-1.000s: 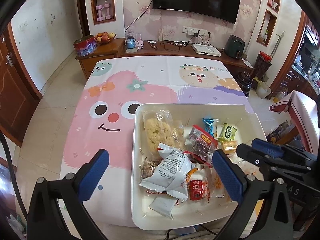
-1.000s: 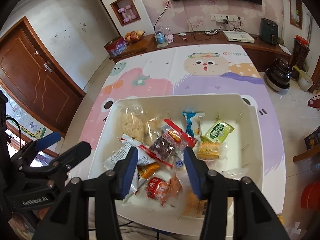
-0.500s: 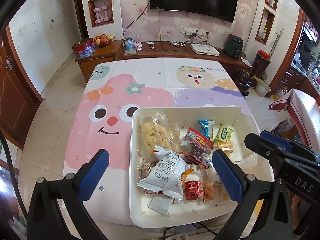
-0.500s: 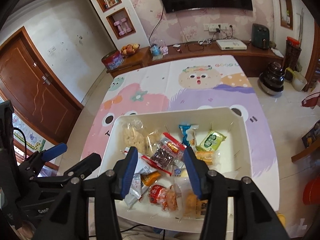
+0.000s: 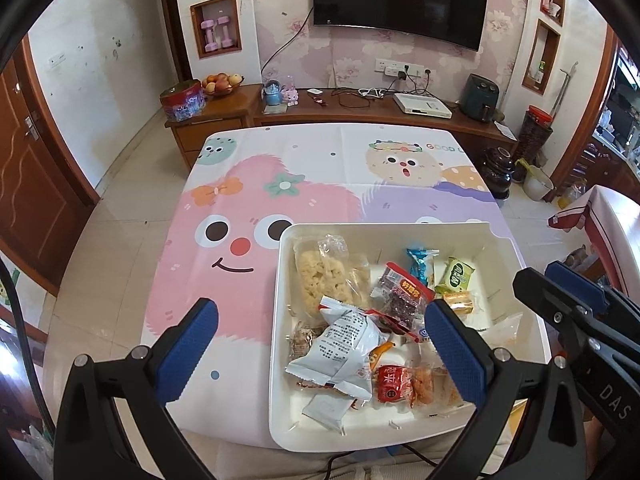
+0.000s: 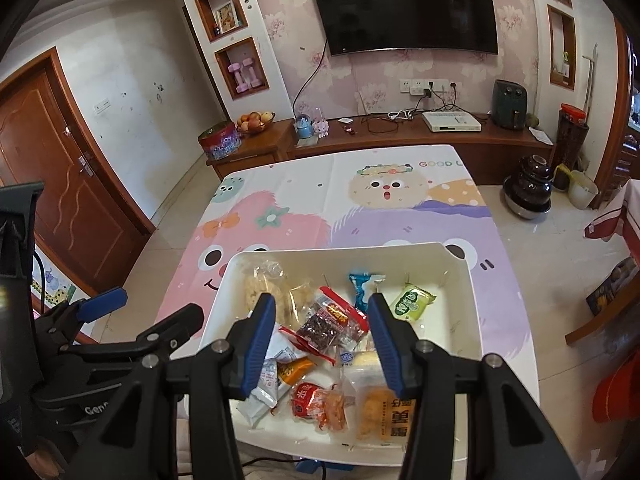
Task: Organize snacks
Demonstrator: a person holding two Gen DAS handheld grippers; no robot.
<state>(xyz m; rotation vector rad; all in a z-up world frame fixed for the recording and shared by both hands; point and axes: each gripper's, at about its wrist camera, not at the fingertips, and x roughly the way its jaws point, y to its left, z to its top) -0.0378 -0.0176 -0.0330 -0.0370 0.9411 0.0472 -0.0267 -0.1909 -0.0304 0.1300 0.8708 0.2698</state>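
A white tray (image 5: 280,320) (image 6: 472,320) sits at the near right of the table and holds several wrapped snacks: a clear bag of puffed pieces (image 5: 324,276) (image 6: 264,288), a white packet (image 5: 340,344), a red-topped pack of dark snacks (image 5: 404,292) (image 6: 332,320), a blue packet (image 5: 420,262) (image 6: 362,288), a green packet (image 5: 458,274) (image 6: 412,302) and a red packet (image 5: 390,384) (image 6: 306,398). My left gripper (image 5: 320,348) is open and empty, raised above the tray's left side. My right gripper (image 6: 320,340) is open and empty above the tray's middle.
The table carries a cartoon-print cloth (image 5: 280,184) (image 6: 360,196). A wooden sideboard (image 5: 360,108) with a fruit bowl (image 5: 222,82), a red tin (image 5: 182,100) and a white box stands behind it under a wall television (image 5: 400,0). A brown door (image 6: 60,184) is at the left.
Both grippers have pulled back and up from the tray, so the tray looks smaller and lower in both views. The snacks have not moved. Both stay open and empty.
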